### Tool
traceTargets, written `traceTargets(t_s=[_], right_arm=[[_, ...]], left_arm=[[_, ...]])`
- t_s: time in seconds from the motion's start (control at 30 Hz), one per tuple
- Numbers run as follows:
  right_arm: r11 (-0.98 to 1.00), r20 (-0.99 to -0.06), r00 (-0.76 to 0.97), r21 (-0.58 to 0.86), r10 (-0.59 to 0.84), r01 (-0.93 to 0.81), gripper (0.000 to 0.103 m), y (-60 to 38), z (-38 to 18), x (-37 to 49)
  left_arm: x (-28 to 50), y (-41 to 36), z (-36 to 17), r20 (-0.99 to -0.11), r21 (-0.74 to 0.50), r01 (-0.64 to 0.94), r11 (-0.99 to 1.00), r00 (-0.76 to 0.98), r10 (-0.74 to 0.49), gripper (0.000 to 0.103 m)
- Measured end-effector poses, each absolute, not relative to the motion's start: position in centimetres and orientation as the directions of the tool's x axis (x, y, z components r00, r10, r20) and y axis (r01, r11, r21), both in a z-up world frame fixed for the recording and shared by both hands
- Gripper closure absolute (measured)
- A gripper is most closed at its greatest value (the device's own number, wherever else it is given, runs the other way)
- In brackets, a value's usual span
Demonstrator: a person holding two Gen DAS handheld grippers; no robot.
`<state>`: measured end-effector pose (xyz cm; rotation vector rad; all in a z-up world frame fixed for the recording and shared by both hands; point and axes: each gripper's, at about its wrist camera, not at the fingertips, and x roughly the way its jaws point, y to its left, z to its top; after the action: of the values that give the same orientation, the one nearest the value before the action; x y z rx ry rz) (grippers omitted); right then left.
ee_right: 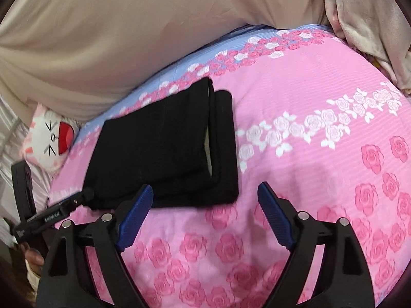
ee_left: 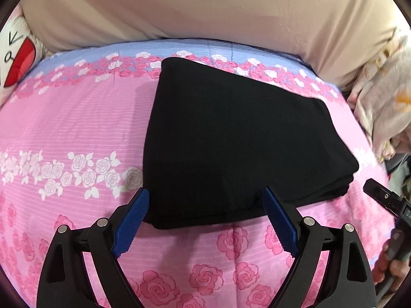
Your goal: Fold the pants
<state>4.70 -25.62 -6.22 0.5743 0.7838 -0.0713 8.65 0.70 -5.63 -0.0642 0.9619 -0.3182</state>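
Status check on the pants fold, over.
Left gripper open, fingers straddling the near edge of the folded black pants. Right gripper open, empty. Pants stacked flat on pink rose bedsheet. Nothing in the way.

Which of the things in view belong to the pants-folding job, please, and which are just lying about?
Job:
- pants, black, folded on the bedsheet
- left claw, open, at the near edge of the pants
- right claw, open, nothing between its fingers

Lying about:
- bedsheet, pink with roses
- cat pillow
- beige cover
- blanket
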Motion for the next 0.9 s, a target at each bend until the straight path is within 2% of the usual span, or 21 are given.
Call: traceTargets(t_s=[0.27, 0.37, 0.57, 0.73, 0.83, 0.9], right_arm=[[0.877, -0.692, 0.716, 0.394, 0.086, 0.275, 0.021, -24.6, -5.6, 4.3], [0.877, -0.697, 0.711, 0.395, 0.092, 0.275, 0.019, -24.5, -5.9, 4.3], [0.86, -0.689, 0.711, 0.441, 0.141, 0.258, 0.014, -26.1, -6.4, 5.6], [0.785, -0.665, 0.681, 0.582, 0.308, 0.213, 0.014, -28.2, -8.4, 9.0], [0.741, -0.661, 0.649, 0.636, 0.377, 0.218, 0.014, -28.8, -10.1, 10.7], [0.701, -0.63, 0.648, 0.684, 0.428, 0.202, 0.009, -28.9, -10.9, 11.4]], left_arm=[[8.4, 0.4, -5.4, -0.806, -0.128, 0.211, 0.969, 0.547, -0.226, 0.016], [8.2, 0.2, -5.4, -0.802, -0.137, 0.23, 0.963, 0.544, -0.244, 0.016], [10.0, 1.7, -5.5, -0.759, -0.339, 0.293, 0.894, 0.477, -0.444, 0.016], [13.5, 4.0, -6.2, -0.687, -0.553, 0.31, 0.773, 0.356, -0.634, 0.012], [14.9, 4.3, -6.6, -0.662, -0.615, 0.306, 0.727, 0.301, -0.686, 0.012], [15.7, 4.3, -6.8, -0.648, -0.651, 0.292, 0.701, 0.267, -0.713, 0.012]])
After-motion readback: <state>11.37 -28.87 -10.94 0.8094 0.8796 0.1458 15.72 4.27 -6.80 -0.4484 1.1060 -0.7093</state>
